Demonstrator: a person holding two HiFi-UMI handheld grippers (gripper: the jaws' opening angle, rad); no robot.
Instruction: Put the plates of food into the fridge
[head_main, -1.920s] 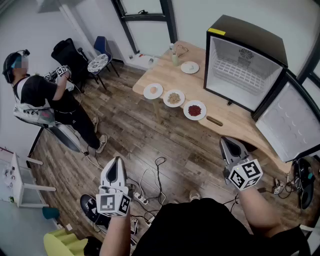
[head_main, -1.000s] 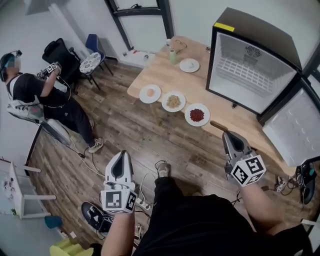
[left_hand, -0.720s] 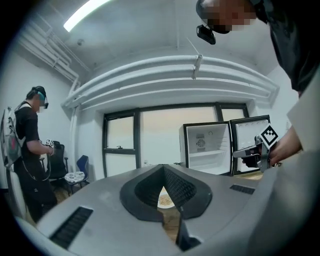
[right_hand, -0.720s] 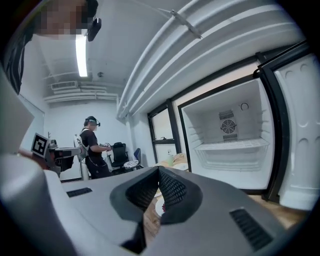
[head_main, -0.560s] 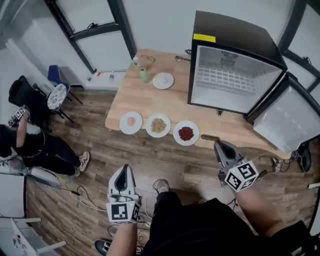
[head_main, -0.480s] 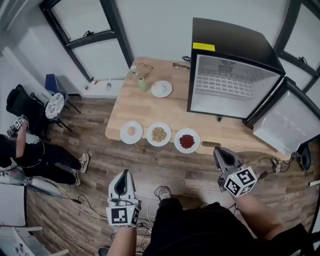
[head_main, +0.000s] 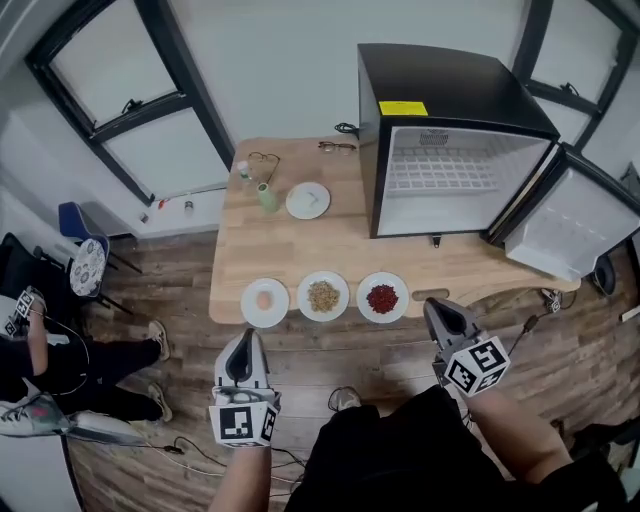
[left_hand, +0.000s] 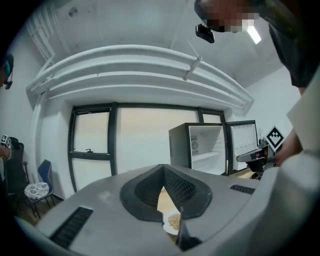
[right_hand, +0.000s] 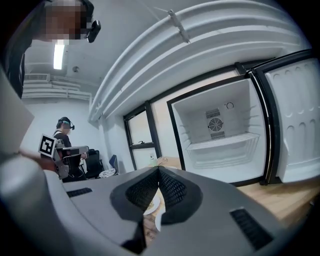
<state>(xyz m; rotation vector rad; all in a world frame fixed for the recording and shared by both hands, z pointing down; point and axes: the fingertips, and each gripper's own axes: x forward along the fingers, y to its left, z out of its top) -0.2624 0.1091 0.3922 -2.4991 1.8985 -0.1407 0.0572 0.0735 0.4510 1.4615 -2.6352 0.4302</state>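
Observation:
Three white plates sit in a row at the near edge of the wooden table (head_main: 300, 240): one with an egg (head_main: 265, 300), one with grains (head_main: 323, 296), one with red food (head_main: 382, 298). A fourth plate (head_main: 308, 200) lies farther back. The black fridge (head_main: 440, 130) stands on the table's right end, its door (head_main: 570, 225) swung wide and its shelves bare. My left gripper (head_main: 243, 342) hovers shut and empty just short of the egg plate. My right gripper (head_main: 432, 306) is shut and empty, right of the red plate. The grain plate (left_hand: 173, 221) shows through the left jaws.
A green bottle (head_main: 268, 197) and two pairs of glasses (head_main: 262, 158) lie at the table's back. A small wooden piece (head_main: 430, 294) rests near the right gripper. A seated person (head_main: 30, 370) and a chair (head_main: 88, 265) are at the far left. Windows line the wall.
The view has swung round so the table and fridge now lie straight ahead and closer. Both grippers have stayed shut, low in front of the table edge.

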